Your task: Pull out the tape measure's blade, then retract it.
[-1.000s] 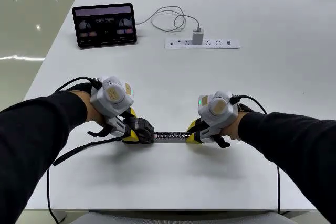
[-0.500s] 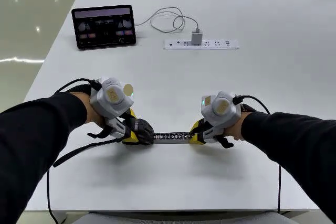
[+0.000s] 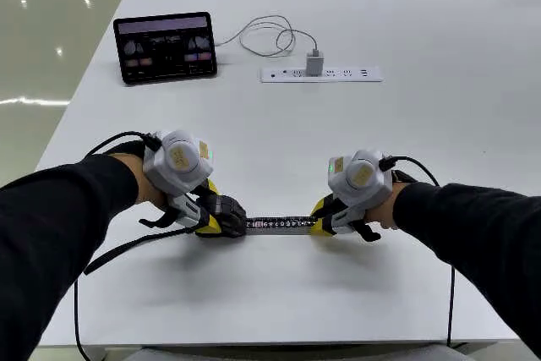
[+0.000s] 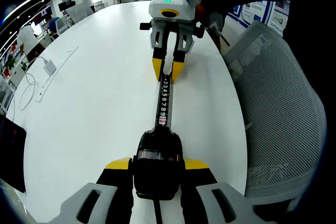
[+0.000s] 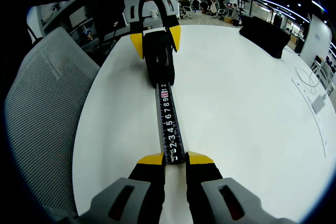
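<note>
A black tape measure case [image 3: 225, 215] rests on the white table [image 3: 423, 116], and my left gripper [image 3: 210, 222] is shut on it. In the left gripper view the case [image 4: 157, 161] fills the space between the yellow-tipped jaws. The numbered blade [image 3: 279, 222] runs rightwards, a short length drawn out flat along the table. My right gripper [image 3: 320, 226] is shut on the blade's end. In the right gripper view the blade [image 5: 168, 114] leads from my right gripper [image 5: 175, 159] to the case [image 5: 159, 59], where the left gripper [image 5: 156, 38] grips it. The right gripper [image 4: 168, 72] faces me in the left gripper view.
A dark tablet [image 3: 165, 46] stands at the far left of the table. A white power strip [image 3: 321, 74] with a charger and a looped cable lies behind the work. A grey mesh chair [image 4: 278, 119] sits just off the table's near edge.
The right gripper has drawn a little to the right with the blade's end, so slightly more blade shows. The left gripper and case have stayed put.
</note>
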`<state>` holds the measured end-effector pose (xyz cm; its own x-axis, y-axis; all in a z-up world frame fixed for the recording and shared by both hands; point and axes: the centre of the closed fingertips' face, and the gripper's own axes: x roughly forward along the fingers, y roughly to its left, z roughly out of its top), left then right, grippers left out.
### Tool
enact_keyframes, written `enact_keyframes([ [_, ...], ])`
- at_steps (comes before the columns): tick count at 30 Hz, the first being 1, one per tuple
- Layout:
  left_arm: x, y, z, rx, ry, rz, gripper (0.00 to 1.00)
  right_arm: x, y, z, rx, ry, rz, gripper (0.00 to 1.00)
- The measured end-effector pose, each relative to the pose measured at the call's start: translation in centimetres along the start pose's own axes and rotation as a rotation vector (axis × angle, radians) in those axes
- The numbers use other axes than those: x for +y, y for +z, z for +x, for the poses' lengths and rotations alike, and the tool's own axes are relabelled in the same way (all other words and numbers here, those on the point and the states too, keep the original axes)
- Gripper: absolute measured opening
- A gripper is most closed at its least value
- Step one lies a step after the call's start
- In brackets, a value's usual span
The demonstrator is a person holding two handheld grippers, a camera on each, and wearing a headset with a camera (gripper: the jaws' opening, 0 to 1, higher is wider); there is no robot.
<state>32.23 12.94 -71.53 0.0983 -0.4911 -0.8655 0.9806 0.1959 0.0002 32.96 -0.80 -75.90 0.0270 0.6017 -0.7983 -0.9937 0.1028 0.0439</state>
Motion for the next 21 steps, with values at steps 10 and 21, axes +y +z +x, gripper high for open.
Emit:
enact_keyframes([
  [10,0.18,-0.10,0.13,-0.003,-0.001,-0.002,0.30,-0.08,-0.45,-0.28,0.005,-0.002,0.007,0.10],
  [21,0.25,-0.14,0.22,-0.007,0.001,0.000,0.30,0.02,-0.94,-0.61,0.005,-0.007,0.021,0.10],
])
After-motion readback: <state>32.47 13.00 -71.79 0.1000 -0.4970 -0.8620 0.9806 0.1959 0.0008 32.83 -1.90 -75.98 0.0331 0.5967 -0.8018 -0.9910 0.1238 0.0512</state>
